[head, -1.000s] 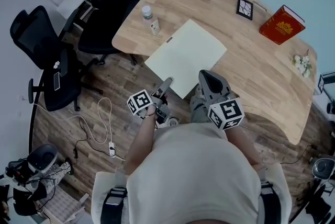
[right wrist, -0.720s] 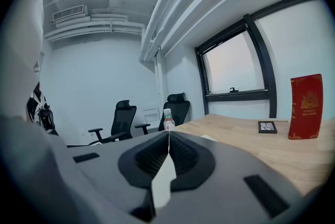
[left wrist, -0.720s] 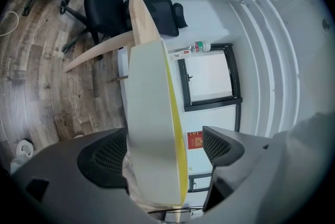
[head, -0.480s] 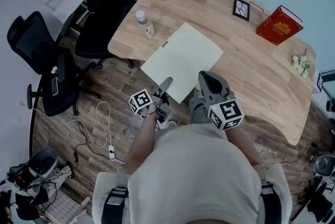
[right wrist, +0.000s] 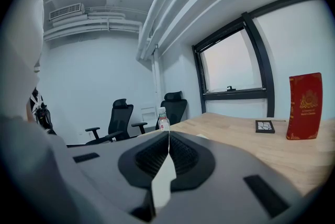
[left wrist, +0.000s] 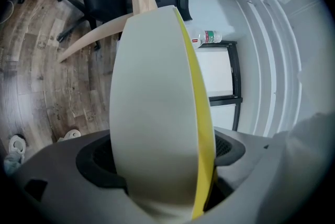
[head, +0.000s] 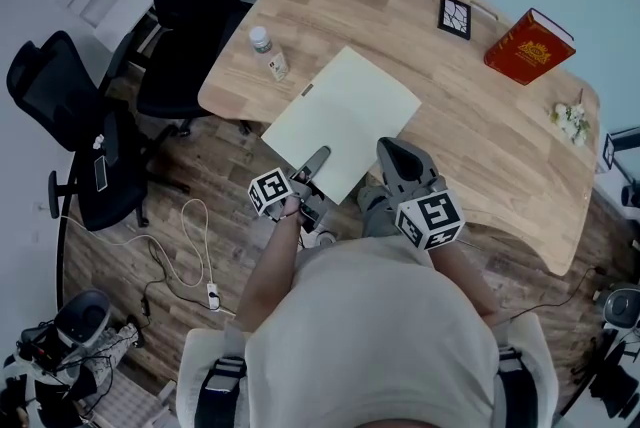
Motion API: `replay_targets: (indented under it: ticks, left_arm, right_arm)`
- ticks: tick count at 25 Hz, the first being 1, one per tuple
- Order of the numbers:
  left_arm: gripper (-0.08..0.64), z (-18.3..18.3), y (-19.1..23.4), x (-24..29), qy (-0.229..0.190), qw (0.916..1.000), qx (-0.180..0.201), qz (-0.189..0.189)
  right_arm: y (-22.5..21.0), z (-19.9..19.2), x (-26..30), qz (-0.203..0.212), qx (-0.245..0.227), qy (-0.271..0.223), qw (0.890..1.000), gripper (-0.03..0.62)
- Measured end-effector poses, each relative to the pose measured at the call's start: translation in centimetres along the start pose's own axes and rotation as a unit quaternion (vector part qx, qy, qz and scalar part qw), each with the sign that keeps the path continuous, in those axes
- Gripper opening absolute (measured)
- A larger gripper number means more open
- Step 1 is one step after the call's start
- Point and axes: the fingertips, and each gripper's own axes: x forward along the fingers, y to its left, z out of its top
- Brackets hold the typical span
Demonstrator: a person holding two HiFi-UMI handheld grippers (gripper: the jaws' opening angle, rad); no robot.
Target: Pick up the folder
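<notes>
A pale-walled office with a plank floor (head: 200,176), black chairs (head: 190,11) and a curved wooden worktop (head: 480,156); a bottle (head: 264,50), a frame (head: 455,16) and a red book (head: 527,46) stand on it, well apart from the work. The folder (head: 340,116) lies flat and askew at the worktop's front edge, its near corner jutting out over the floor toward the person.

The step in hand looks like the reach before the grasp. The left tongs (head: 316,162) are turned on their side and spread wide, astride the jutting edge. The folder fills the gap between them, yet the pads do not look pressed onto it. The right tongs (head: 392,154) are clenched at the folder's near right edge, with only a thin pale sliver in their seam. I judge they grip nothing; whether they rest on the folder I cannot tell.

Next, I judge, the left tongs must close squarely on the edge, deep enough to hold, then rise; a shallow pinch could let the folder slip or droop.

The folder is a thin cream rectangle with a plain matt face, a yellow strip along one edge in the left gripper view, and a small dark tab at its far left side. It looks light and bendy
</notes>
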Motion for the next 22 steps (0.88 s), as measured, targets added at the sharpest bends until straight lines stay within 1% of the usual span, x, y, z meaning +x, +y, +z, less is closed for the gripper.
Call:
replay_targets:
  ticks: [8, 13, 18, 22]
  left_arm:
    - [0.441, 0.1, 0.2, 0.7, 0.006, 0.9998, -0.014, -0.015]
    - [0.438, 0.0, 0.1, 0.7, 0.010, 0.9999, -0.005, -0.012]
    - [0.381, 0.2, 0.2, 0.4, -0.001, 0.9998, -0.011, -0.013]
    - [0.350, 0.3, 0.1, 0.2, -0.005, 0.9998, -0.012, -0.018]
  right_arm:
    - [-0.6, 0.5, 0.4, -0.003, -0.004, -0.001, 1.000, 0.018]
    - [-0.3, 0.8, 0.4, -0.002, -0.010, -0.004, 1.000, 0.018]
    - [0.3, 0.4, 0.2, -0.001, -0.011, 0.002, 1.000, 0.018]
    - [0.5, 0.2, -0.1, -0.003, -0.011, 0.003, 1.000, 0.018]
